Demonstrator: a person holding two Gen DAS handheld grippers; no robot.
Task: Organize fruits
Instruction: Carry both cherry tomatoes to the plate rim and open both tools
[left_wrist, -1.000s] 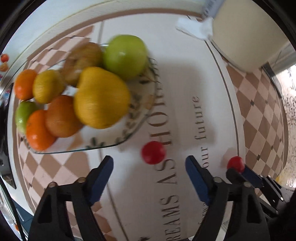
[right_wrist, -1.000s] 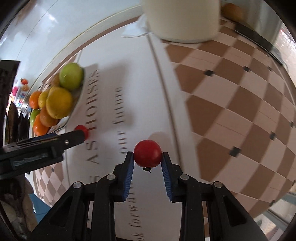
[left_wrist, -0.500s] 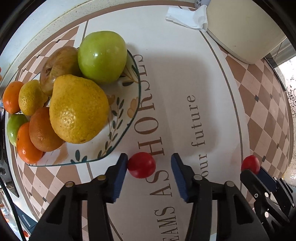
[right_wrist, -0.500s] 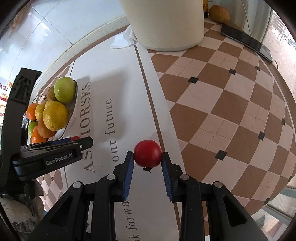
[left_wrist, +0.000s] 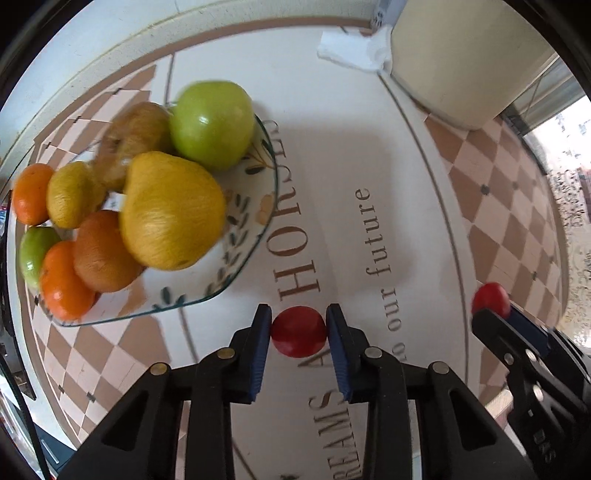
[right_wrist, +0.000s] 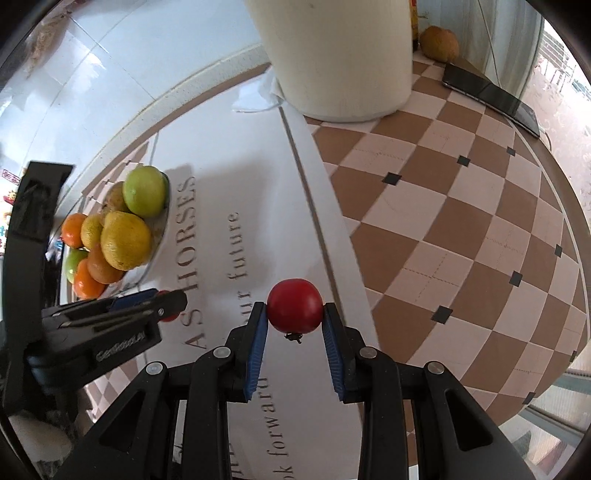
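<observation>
Left hand-held gripper (left_wrist: 298, 334): clamped on a small red tomato (left_wrist: 298, 331), both blue pads touching its sides; half a second ago the jaws stood apart with the fruit loose between them, so the grasp has only just been made
Right hand-held gripper (right_wrist: 294, 319): clamped on a second red tomato (right_wrist: 294, 305), calyx hanging below; this hold matches the earlier frames, unchanged
Where the tomatoes are: each sits between its own gripper's pads, low over the lettered cloth on the counter (right_wrist: 461, 236); whether the left one has left the surface I cannot tell
What the change means: both loose tomatoes now look secured, so the pick-up stage seems finished and carrying to the plate appears next
Glass plate (left_wrist: 258, 236): just beyond the left gripper, leaf-patterned, its near rim close to the held tomato
Fruit pile: a big yellow citrus (left_wrist: 171, 210), green apple (left_wrist: 212, 123), oranges and a smaller green fruit crowd the plate's left side; the bare patch toward the right rim looks the likeliest spot
Risk: the heap is tall, a nudge could roll it
Far end: a cream container (right_wrist: 340, 55), a crumpled tissue (left_wrist: 351, 51), a dark phone (right_wrist: 491, 98)
</observation>
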